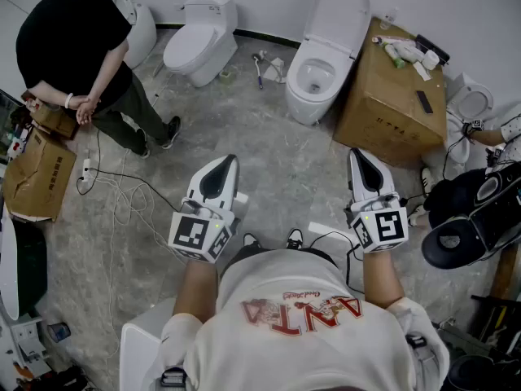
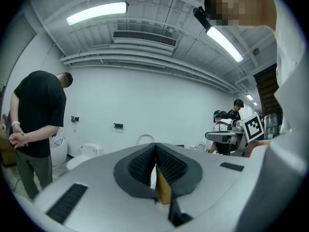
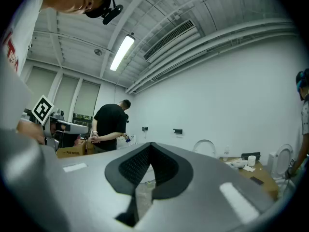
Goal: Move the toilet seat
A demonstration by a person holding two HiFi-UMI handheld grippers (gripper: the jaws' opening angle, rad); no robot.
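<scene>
Head view looks steeply down on a grey concrete floor in a white-walled room. One bystander in black clothing stands at upper left, hands clasped behind the back.

Four white ceramic toilets can be counted along the far wall. One is partly hidden behind the bystander, one has its lid closed, one has its lid raised, and a smaller one sits at the far right. The white toilet seat most likely meant rings the bowl of the raised-lid toilet, well apart from both grippers.

Two brown cardboard boxes are visible: a large one just beside that toilet and a smaller one at the left edge.

Two white hand-held grippers point forward. The left gripper and the right gripper each have their black pads pressed together with nothing between them.

The task appears not yet begun; this reads as the approach. The next move calls for stepping closer, spreading one gripper's jaws, and taking the seat's rim.
</scene>
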